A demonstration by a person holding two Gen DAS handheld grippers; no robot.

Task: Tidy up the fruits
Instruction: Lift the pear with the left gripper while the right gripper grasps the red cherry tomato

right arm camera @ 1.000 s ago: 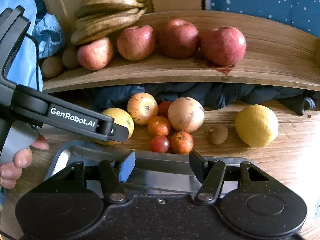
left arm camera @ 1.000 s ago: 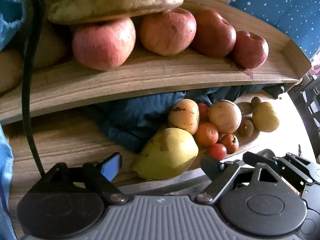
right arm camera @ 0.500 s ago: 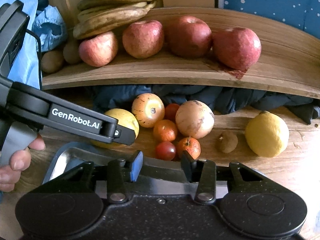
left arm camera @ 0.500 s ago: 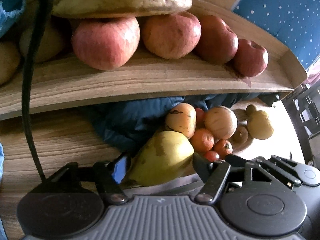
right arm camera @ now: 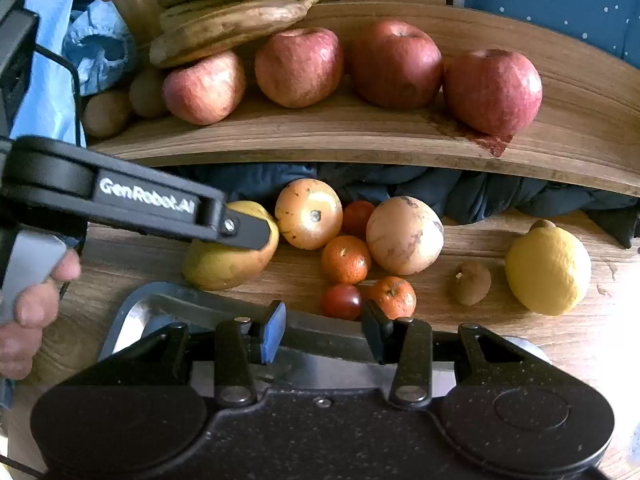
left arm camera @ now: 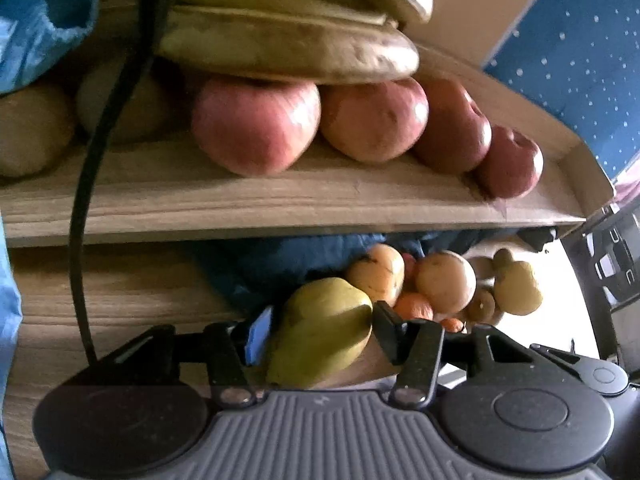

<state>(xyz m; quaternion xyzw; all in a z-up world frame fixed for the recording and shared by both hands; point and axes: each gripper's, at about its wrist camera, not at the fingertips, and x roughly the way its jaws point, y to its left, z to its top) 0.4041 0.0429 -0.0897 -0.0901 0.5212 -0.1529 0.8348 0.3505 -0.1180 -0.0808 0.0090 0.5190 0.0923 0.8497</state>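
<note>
Left gripper [left arm camera: 320, 330], angling steeply downward, is just closing its jaws, clamping the pear [left arm camera: 320, 328]; right gripper [right arm camera: 323, 332] is hovering, jaws apart, empty.

Your light comes in from the right: in both views the tabletop [right arm camera: 568, 344] washes out to near white at the lower right edge, and the lemon [right arm camera: 548, 270] sits half in glare. The gap under the wooden shelf [right arm camera: 360, 136] stays in deep shadow. Your left view is soft and smeared, the bananas [left arm camera: 288, 40] and apples [left arm camera: 256, 124] blurred; the right view is sharper. Fisheye distortion bows the shelf into an arc, and the corners darken.
</note>
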